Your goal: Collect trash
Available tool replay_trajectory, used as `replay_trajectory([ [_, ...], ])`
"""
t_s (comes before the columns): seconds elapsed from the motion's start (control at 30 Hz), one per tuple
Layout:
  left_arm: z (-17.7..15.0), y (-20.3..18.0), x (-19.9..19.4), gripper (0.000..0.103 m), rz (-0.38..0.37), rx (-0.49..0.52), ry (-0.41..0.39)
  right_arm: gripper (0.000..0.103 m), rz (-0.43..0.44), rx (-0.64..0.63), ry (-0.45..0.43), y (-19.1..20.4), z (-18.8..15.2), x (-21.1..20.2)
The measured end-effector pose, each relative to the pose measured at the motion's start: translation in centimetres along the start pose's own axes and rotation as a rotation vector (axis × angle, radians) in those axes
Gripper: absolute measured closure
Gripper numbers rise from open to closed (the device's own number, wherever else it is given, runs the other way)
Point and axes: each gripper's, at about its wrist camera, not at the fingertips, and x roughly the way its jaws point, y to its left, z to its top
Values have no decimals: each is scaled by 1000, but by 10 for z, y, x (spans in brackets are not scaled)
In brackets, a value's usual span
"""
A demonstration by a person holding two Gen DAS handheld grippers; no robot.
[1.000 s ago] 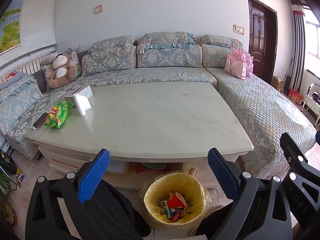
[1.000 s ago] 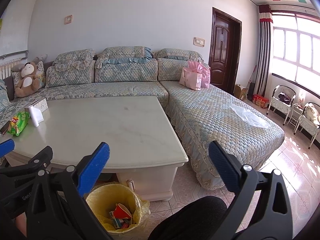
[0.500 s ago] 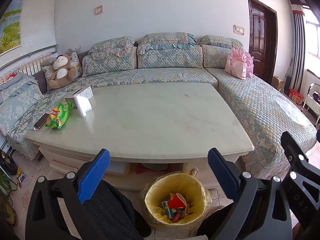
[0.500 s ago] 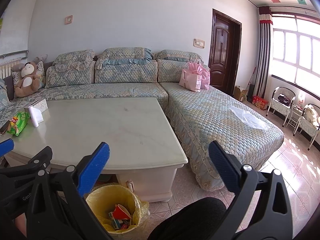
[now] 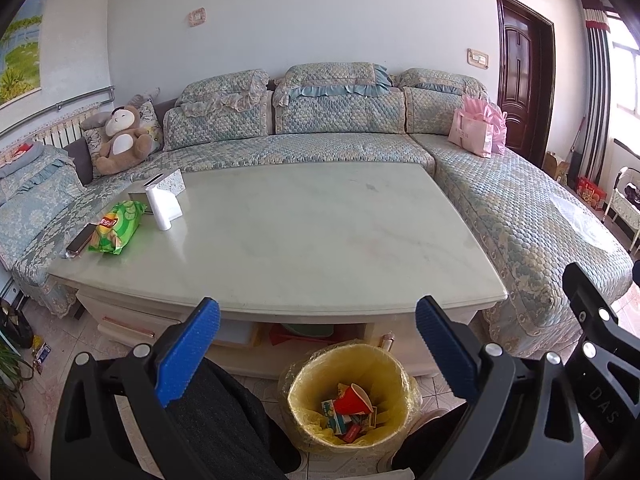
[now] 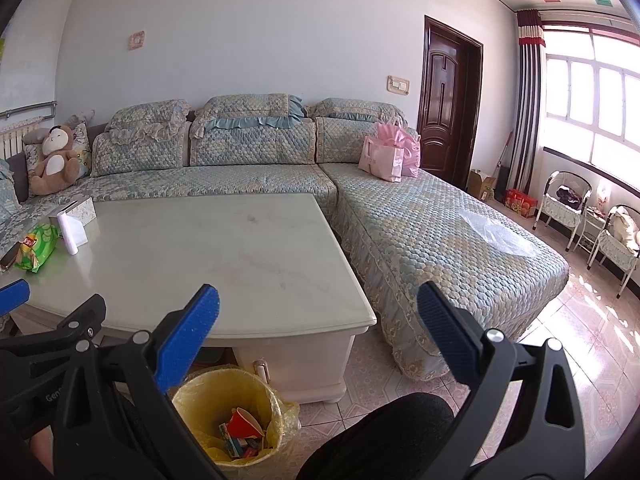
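Nothing has shifted this past second: your left tool and right tool hang apart, empty; trash sits in the yellow-lined bin, desk cleared—likely finished.

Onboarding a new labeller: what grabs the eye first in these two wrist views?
Probably the yellow-lined trash bin on the floor in front of the pale marble coffee table, with a red paper cup and wrappers inside. Next, the green chip bag at the table's far left edge. Both the left gripper and the right gripper are open and empty.
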Motion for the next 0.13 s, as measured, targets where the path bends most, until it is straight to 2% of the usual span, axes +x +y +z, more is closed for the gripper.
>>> replay_trajectory([
  [0.13, 0, 3, 1, 7, -10, -20, 6, 6, -1, 2, 3, -1, 0, 1],
])
